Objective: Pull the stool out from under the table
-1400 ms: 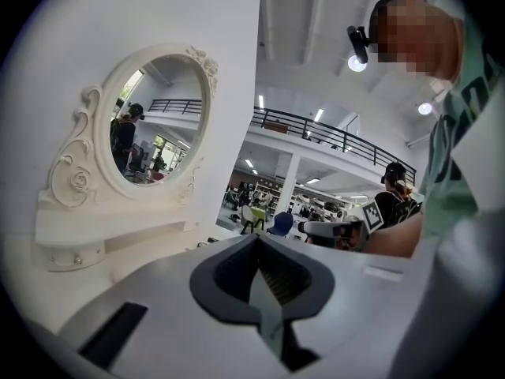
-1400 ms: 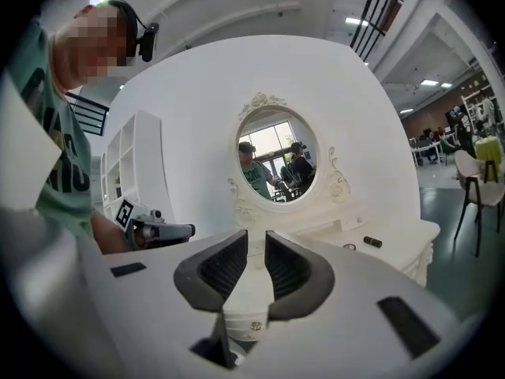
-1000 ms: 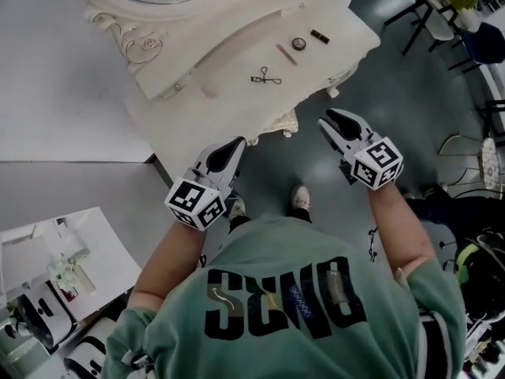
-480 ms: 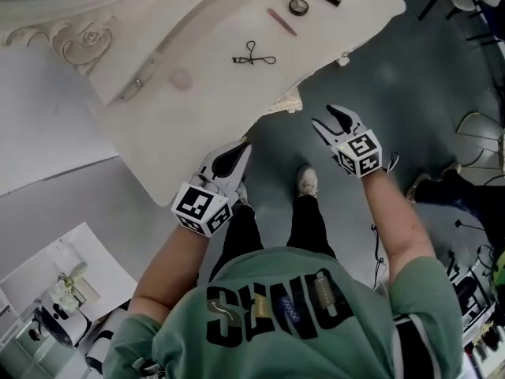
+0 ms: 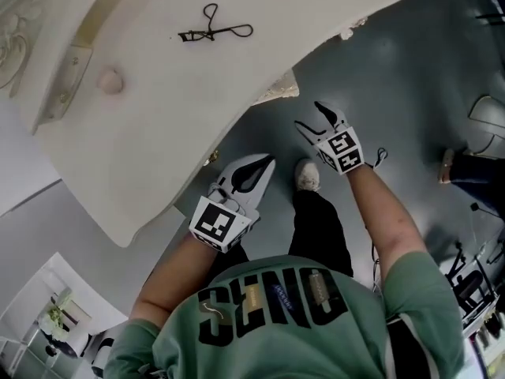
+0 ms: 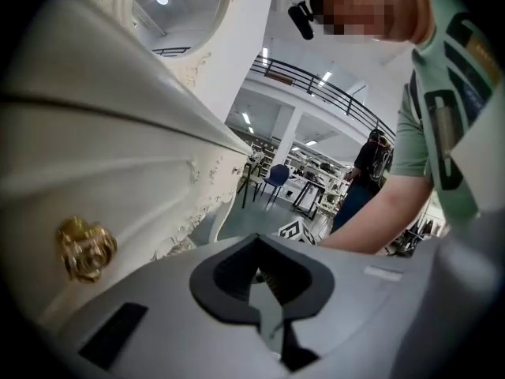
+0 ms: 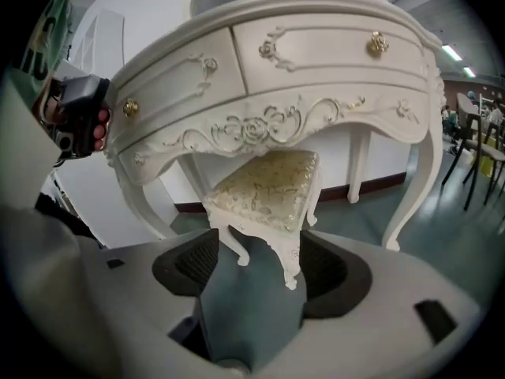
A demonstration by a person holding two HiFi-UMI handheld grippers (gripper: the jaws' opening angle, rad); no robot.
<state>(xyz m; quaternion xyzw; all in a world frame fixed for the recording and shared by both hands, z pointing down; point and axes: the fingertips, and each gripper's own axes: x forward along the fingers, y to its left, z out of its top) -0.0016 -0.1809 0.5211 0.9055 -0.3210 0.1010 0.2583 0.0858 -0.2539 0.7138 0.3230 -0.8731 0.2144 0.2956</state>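
right gripper (image 7: 254, 265): jaws spread wide, just been opening, nothing pinched; only grey floor (image 7: 245, 314) shows between the pads

left gripper (image 6: 254, 242): jaws pressed together at the tips, empty

head view: both grippers sit low in front of the person, a white shoe (image 5: 308, 175) on the floor between them

stool (image 7: 264, 188): straight ahead of the right gripper, framed between its jaws but apart from them. it stands tucked under the table (image 7: 316, 61), gold-patterned cushion up, white carved legs on the floor

table: carved drawer fronts above and beyond the stool; its side runs close along the left gripper's left, with a brass knob (image 6: 85, 247) near

eyelash curler (image 5: 213, 30): lies on the tabletop, well ahead of the left gripper
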